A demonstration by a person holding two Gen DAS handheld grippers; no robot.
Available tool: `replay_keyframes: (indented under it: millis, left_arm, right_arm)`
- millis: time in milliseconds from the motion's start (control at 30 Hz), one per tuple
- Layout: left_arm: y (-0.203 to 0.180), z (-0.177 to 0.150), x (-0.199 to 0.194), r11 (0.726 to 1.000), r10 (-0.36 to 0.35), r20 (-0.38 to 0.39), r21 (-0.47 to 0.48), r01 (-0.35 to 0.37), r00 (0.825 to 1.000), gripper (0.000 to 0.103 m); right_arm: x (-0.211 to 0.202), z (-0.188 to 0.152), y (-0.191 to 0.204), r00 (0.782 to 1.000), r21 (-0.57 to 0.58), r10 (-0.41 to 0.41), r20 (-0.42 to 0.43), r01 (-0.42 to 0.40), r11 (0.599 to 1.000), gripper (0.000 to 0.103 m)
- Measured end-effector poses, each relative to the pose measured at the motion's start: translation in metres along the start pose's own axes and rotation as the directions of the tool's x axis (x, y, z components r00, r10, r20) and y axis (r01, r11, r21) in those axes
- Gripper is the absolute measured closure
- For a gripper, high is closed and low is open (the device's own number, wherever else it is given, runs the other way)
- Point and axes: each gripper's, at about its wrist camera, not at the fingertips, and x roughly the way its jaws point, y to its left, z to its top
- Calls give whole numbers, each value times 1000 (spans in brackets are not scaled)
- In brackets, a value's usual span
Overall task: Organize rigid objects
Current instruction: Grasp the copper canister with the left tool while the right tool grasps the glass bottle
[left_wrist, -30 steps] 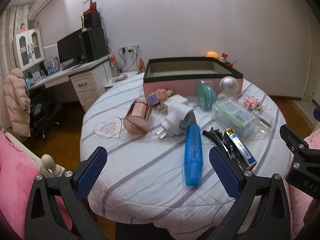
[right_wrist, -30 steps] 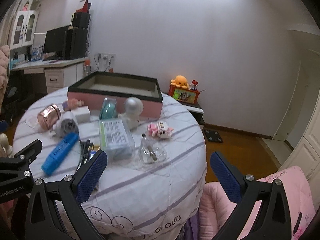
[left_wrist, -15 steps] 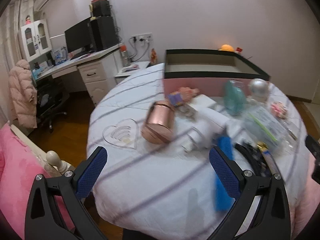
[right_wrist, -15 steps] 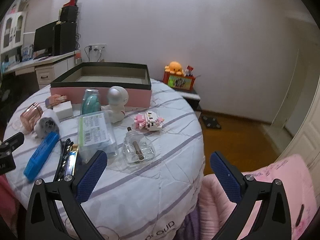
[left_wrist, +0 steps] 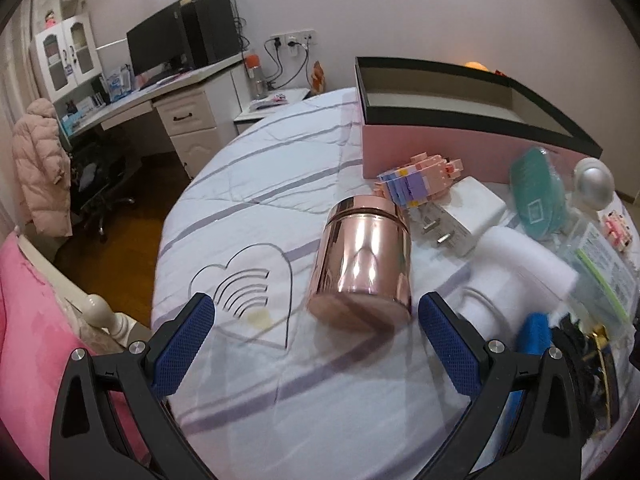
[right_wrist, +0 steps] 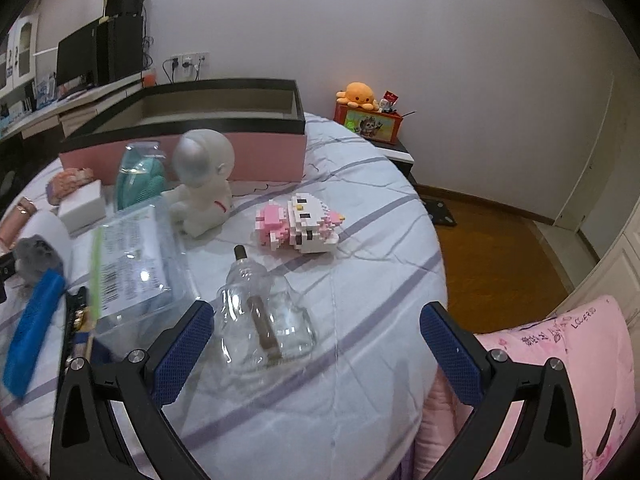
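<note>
Left gripper (left_wrist: 316, 330), jaws wide and empty, lines up on the shiny rose-gold metal canister (left_wrist: 362, 262) lying near (pickup step); next, straddle and close. Right gripper (right_wrist: 316, 334) gapes empty.

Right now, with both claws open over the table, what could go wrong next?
The rose-gold canister lies on its side ahead of the left claw; a nudge could roll it. The clear glass bottle by the right claw looks slippery and breakable. Neighbours crowd both, so a closing finger may bump them.

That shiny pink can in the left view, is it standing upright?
No, the rose-gold can lies tipped on its side on the striped tablecloth.
</note>
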Motion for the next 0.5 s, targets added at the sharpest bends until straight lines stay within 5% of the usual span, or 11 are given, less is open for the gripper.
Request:
replay_keyframes:
  millis: [67, 100, 167, 233, 500]
  left_arm:
    - [1, 2, 6, 1000, -20, 1, 3, 20, 1000, 3]
    - [2, 2, 10, 999, -50, -6, -1, 50, 999, 13]
    - [7, 2, 9, 992, -128, 6, -19, 128, 992, 34]
    - [5, 2, 6, 992, -121, 31, -17, 122, 992, 56]
    - [-5, -1, -1, 995, -94, 46, 18, 94, 994, 56]
  right_arm:
    - [6, 0, 3, 999, -4, 32, -15, -32, 999, 15]
    - [8, 0, 3, 998, 9, 65, -11, -65, 998, 20]
    - [10, 3, 2, 992, 29, 127, -13, -127, 991, 48]
    - [12, 6, 5, 992, 18, 122, -16, -122, 992, 52]
    - [11, 9, 1, 991, 45, 133, -26, -132, 990, 52]
